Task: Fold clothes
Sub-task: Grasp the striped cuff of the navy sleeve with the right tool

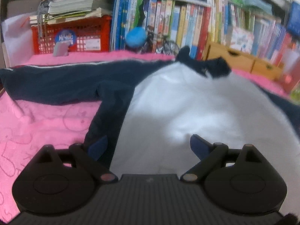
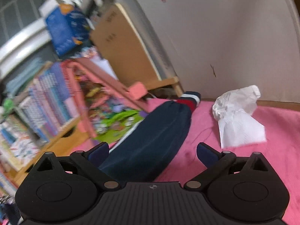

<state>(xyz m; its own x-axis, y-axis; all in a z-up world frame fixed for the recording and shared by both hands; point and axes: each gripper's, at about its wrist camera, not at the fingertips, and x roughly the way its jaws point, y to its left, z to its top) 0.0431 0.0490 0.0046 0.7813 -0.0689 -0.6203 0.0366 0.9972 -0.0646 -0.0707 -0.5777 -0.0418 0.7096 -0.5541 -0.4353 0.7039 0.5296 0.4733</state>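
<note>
Navy-sleeved white jacket [image 1: 187, 103] spread flat on pink blanket [image 1: 46, 121], both grippers' fingers [image 1: 98, 147] apart, empty.

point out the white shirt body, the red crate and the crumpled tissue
white shirt body [image 1: 187, 108], left wrist view, on the middle of the white panel
red crate [image 1: 88, 35], left wrist view, on its front lattice wall
crumpled tissue [image 2: 240, 118], right wrist view, on its flat lower half
</note>
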